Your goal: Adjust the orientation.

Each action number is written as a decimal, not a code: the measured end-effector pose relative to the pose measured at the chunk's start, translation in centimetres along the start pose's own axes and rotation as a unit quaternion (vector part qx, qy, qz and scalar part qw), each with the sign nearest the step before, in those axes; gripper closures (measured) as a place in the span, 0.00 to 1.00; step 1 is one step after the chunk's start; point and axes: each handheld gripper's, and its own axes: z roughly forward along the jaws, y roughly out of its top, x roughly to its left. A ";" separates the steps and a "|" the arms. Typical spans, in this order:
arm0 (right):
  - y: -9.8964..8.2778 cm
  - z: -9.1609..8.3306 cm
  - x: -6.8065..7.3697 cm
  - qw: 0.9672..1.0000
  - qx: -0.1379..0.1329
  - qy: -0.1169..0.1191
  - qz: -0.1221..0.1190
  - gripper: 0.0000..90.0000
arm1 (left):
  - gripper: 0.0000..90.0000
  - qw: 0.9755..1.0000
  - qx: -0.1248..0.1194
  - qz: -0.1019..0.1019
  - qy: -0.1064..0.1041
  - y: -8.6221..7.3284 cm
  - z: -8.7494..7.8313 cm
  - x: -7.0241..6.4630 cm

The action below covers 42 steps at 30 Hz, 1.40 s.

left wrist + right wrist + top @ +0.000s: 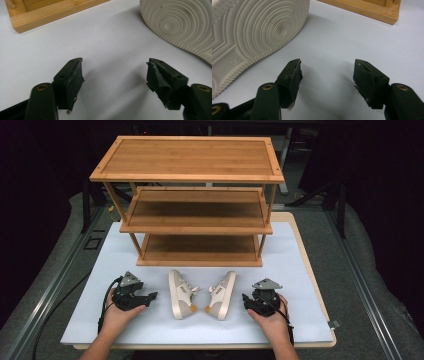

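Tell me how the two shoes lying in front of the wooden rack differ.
The left shoe lies on its side with its sole facing the left gripper; the right shoe is its mirror image, sole facing the right gripper. The left shoe lies nearly parallel to the table's sides, while the right shoe slants. Both are cream with tan heel tabs, their uppers facing each other, and neither is held.

Two cream shoes point(201, 295) lie on their sides, soles outward, tops facing.
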 end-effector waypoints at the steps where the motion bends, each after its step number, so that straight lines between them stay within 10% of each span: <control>1: 0.0 0.0 0.0 1.000 0.000 0.000 0.000 0.43 | 0.33 1.000 0.000 0.000 0.000 0.0 0.0 0.0; 12: 0.4 -1.0 0.2 1.000 -0.009 -0.004 0.007 0.44 | 0.35 1.000 -0.017 0.005 -0.015 0.0 -1.4 -1.4; 29: 0.3 -1.4 0.2 1.000 -0.012 0.004 0.012 0.45 | 0.42 0.997 -0.047 -0.041 -0.039 1.9 -2.9 -3.1; 42: 0.2 -1.5 0.2 1.000 -0.011 0.007 0.014 0.45 | 0.33 0.997 -0.056 -0.014 -0.056 4.0 -3.0 -5.6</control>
